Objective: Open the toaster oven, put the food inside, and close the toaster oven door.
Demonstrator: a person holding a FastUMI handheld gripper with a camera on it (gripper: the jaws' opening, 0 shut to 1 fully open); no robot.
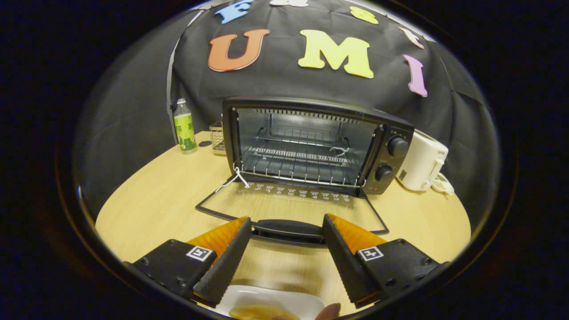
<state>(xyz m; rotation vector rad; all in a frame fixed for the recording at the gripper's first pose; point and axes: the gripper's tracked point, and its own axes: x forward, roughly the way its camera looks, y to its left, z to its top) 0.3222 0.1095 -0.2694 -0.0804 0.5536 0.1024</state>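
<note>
The black toaster oven (311, 142) stands on the wooden table with its glass door (289, 206) folded down flat toward me. Its wire rack (302, 166) is bare. The door's black handle (288, 229) lies just ahead of my fingertips, between them. My gripper (286, 229) is open, its black and orange fingers (229, 253) spread wide with nothing held. Below the fingers, close to me, a white plate (289, 300) carries a yellowish-brown piece of food (262, 312). A fingertip of a person's hand (328, 311) touches the plate's near edge.
A green-labelled bottle (184, 126) and a small wire basket (217, 138) stand left of the oven. A white appliance (422, 166) with a cord sits to its right. Bare wooden table (155, 200) stretches left of the door.
</note>
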